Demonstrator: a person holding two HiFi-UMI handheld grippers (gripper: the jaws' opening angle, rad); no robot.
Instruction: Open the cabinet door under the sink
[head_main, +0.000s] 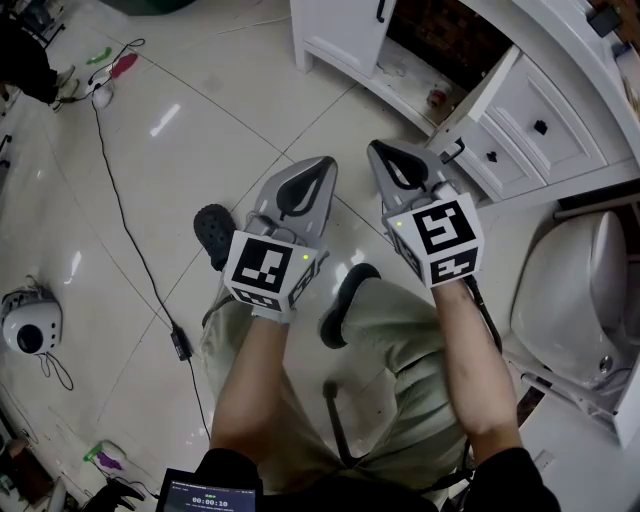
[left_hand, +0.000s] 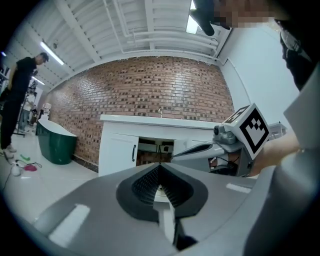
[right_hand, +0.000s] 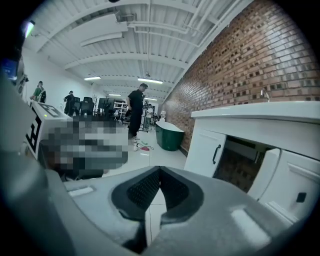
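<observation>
The white vanity cabinet (head_main: 560, 110) stands at the top right of the head view. Its right door (head_main: 488, 88) is swung out, with the black handle (head_main: 452, 151) toward me, and the dark compartment (head_main: 440, 40) behind it lies open. The left door (right_hand: 207, 147) is closed against its frame. My right gripper (head_main: 385, 150) is shut on nothing, a short way in front of the open door's handle. My left gripper (head_main: 322, 165) hangs beside it over the floor tiles, also shut and empty. In the left gripper view the open compartment (left_hand: 155, 150) shows beyond the left gripper (left_hand: 160, 167).
A toilet (head_main: 580, 290) stands at the right, close to my right arm. Drawers (head_main: 540, 127) flank the open door. A black cable (head_main: 130, 230) runs across the floor at the left, near a white round device (head_main: 30, 325). A green tub (right_hand: 170, 135) and a standing person (right_hand: 136, 112) are farther off.
</observation>
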